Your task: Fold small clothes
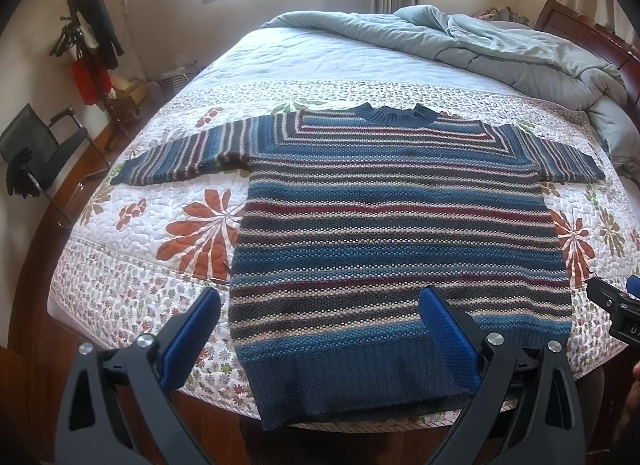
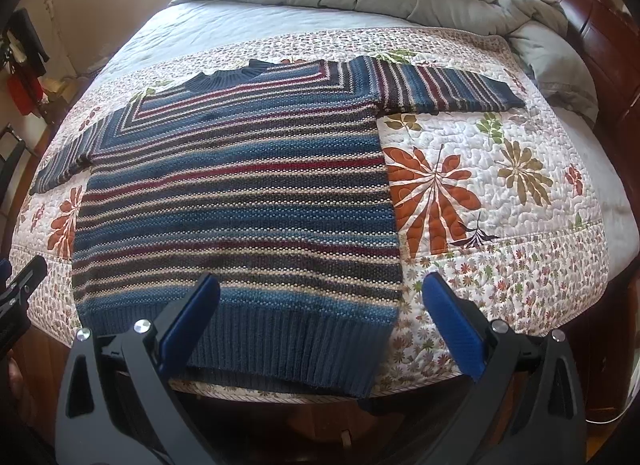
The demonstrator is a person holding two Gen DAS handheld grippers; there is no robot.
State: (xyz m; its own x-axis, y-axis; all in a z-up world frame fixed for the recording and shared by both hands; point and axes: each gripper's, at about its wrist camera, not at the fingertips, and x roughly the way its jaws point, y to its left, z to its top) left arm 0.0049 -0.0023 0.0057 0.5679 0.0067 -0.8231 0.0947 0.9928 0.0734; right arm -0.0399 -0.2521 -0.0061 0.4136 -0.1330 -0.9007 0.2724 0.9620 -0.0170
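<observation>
Left tool point(image 1: 320, 329) is spread wide above the hem's left corner; right tool point(image 2: 320, 317) is spread wide above its right corner. Sweater point(image 1: 400, 225) lies flat, sleeves out, hem overhanging the bed point(image 1: 120, 289) edge. Bare quilt flanks both sides.

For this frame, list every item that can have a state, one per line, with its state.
striped sweater: laid flat on the bed, unfolded, both sleeves spread out, hem at the near edge.
left gripper: open, holding nothing, over the hem's left part.
right gripper: open, holding nothing, over the hem's right corner.
grey duvet: bunched up at the far end.
floral quilt: spread flat under the sweater.
</observation>
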